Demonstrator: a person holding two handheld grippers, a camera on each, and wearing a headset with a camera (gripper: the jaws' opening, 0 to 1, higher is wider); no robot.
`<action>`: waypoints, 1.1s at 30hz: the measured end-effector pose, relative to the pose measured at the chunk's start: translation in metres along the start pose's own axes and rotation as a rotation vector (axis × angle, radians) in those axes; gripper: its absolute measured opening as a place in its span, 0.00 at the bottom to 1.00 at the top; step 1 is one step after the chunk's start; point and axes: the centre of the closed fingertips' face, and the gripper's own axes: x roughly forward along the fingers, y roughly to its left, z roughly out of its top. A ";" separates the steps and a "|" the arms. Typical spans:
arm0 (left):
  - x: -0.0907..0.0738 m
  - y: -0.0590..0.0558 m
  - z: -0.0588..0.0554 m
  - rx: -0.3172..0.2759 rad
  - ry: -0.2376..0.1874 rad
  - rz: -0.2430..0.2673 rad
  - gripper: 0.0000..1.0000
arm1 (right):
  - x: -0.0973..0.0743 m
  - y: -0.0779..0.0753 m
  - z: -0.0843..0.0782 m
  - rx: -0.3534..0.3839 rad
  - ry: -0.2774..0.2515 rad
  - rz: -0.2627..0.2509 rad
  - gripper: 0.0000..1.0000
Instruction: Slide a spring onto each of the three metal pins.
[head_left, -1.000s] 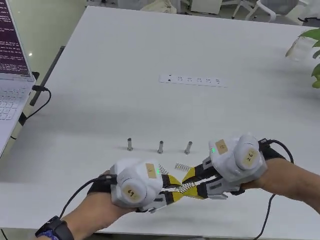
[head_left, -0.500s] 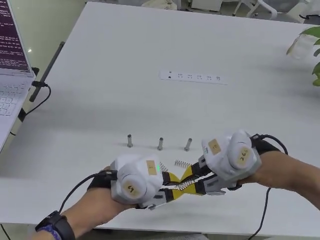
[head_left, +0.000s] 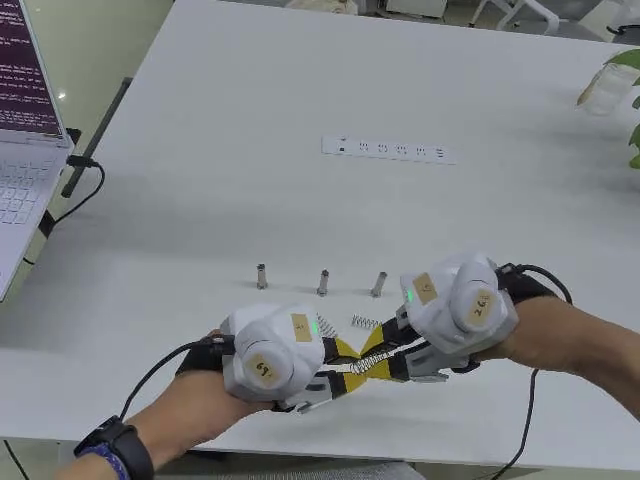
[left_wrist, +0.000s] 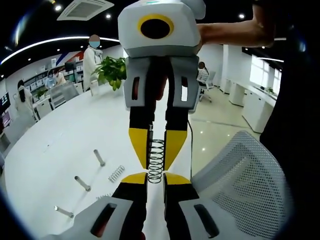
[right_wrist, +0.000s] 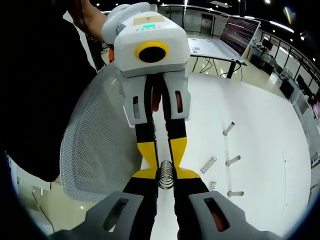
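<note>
Three short metal pins (head_left: 262, 276) (head_left: 323, 283) (head_left: 379, 285) stand bare in a row on the white table (head_left: 300, 200). Just in front of them, above the table's near edge, my two grippers meet tip to tip. One spring (head_left: 367, 362) spans between them. My left gripper (head_left: 348, 372) is shut on one end of this spring (left_wrist: 156, 160). My right gripper (head_left: 385, 352) is shut on the other end of the spring (right_wrist: 166, 175). Two loose springs (head_left: 364, 322) (head_left: 326, 326) lie on the table behind the grippers. The pins (left_wrist: 99, 157) (right_wrist: 232, 160) stand off to one side in both gripper views.
A white power strip (head_left: 388, 150) lies further back on the table. An open laptop (head_left: 20, 130) with a cable sits at the left edge, and plant leaves (head_left: 630, 100) show at the far right. A mesh chair (left_wrist: 240, 180) stands below the table's near edge.
The right gripper has drawn slightly left and closer to the left gripper, with the spring still held between them. The pins and loose springs have not moved.
</note>
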 end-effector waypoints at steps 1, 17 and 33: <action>-0.001 0.001 -0.001 -0.005 0.001 0.002 0.05 | 0.000 0.000 0.000 0.002 -0.001 -0.001 0.08; -0.028 0.019 -0.017 -0.117 -0.020 0.098 0.15 | 0.002 -0.012 -0.012 0.071 -0.006 -0.047 0.08; -0.060 0.047 -0.041 -0.208 -0.022 0.210 0.21 | 0.001 -0.023 -0.022 0.130 -0.011 -0.077 0.08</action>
